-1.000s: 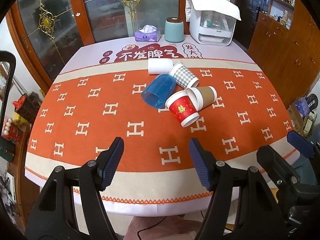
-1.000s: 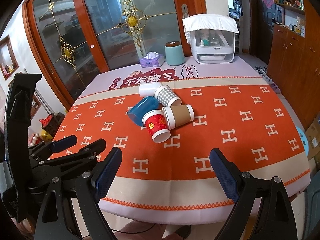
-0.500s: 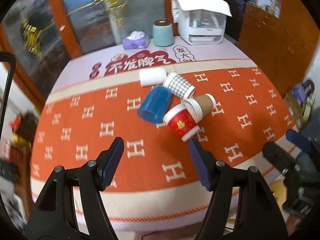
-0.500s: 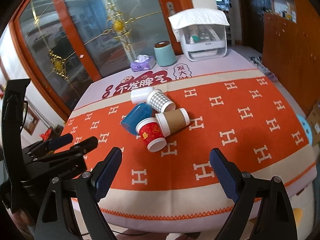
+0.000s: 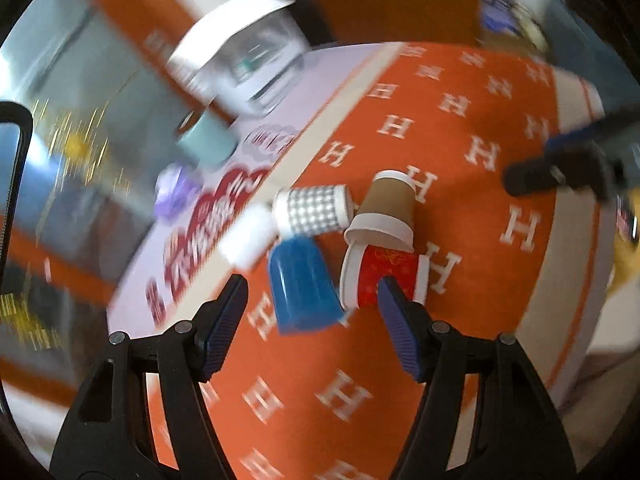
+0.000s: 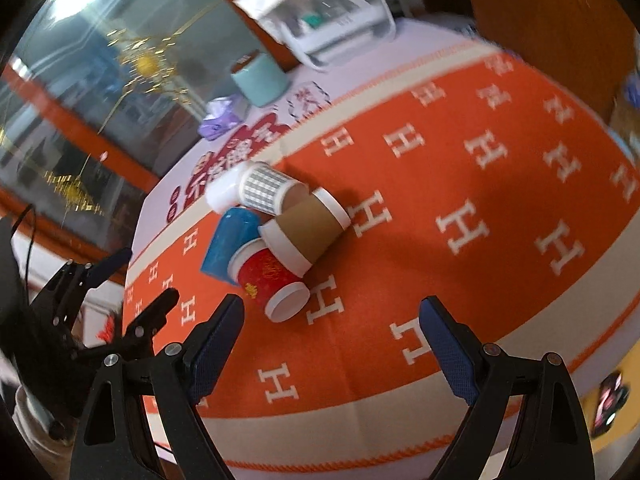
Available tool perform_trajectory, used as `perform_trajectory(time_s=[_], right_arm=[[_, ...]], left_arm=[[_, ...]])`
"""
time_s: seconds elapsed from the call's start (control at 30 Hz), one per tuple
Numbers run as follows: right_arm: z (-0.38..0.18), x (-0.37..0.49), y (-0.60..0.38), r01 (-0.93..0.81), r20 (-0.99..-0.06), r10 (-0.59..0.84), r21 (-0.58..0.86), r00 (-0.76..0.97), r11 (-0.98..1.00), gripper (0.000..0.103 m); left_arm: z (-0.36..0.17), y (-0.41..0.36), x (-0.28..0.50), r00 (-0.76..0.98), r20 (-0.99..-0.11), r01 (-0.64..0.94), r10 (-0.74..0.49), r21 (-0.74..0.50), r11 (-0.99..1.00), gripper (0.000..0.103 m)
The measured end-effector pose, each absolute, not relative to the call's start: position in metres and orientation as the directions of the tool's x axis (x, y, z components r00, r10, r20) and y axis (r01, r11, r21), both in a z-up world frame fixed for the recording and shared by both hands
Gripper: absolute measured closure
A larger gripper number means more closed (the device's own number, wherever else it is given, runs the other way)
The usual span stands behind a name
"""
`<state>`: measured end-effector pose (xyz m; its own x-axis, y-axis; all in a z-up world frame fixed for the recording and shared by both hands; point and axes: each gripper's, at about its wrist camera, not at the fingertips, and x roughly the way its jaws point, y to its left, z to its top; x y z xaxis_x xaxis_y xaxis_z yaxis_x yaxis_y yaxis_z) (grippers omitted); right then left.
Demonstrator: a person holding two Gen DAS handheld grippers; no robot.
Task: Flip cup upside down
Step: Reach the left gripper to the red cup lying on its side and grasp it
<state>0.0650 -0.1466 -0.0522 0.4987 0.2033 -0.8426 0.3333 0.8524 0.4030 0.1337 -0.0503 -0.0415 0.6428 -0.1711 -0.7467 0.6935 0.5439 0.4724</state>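
Five cups lie on their sides in one touching cluster on the orange H-patterned tablecloth (image 6: 500, 184). The blue cup (image 5: 302, 286) lies nearest the left gripper (image 5: 310, 326), its mouth facing the camera. The red cup (image 5: 380, 276) touches it on one side; the brown cup (image 5: 386, 210), the checkered cup (image 5: 314, 210) and the white cup (image 5: 250, 240) lie just beyond.

Left gripper: jaws spread wide, nothing held. In the left wrist view the blue cup sits between the two fingertip pads – contact cannot be confirmed. The right-hand pad overlaps the red cup in this view.

Right gripper (image 6: 334, 354): jaws spread wide, nothing held, above the near part of the cloth. The red cup (image 6: 270, 284) lies just ahead of its left finger, apart from it.

Both views are tilted and motion-blurred. At the far end of the table stand a teal canister (image 6: 260, 78), a purple tissue pack (image 6: 218, 120) and a white appliance (image 6: 332, 20) – all well apart from the cups.
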Motion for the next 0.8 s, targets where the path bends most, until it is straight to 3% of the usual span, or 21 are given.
perform_trajectory(time_s=[0.17, 0.4, 0.8], right_arm=[[-0.097, 0.072, -0.146, 0.395, -0.87, 0.216, 0.406, 0.443, 0.824, 0.015], [-0.145, 0.068, -0.147, 0.474, -0.893, 0.249, 0.416, 0.375, 0.776, 0.016], [-0.171, 0.057, -0.137, 0.491, -0.897, 0.26, 0.417, 0.356, 0.765, 0.016]], left_arm=[[-0.085, -0.062, 0.127, 0.65, -0.719, 0.759, -0.246, 0.603, 0.245, 0.038], [-0.138, -0.071, 0.115, 0.615, -0.722, 0.739, -0.316, 0.668, -0.089, 0.038], [-0.189, -0.074, 0.109, 0.545, -0.8, 0.649, -0.251, 0.592, -0.478, 0.038]])
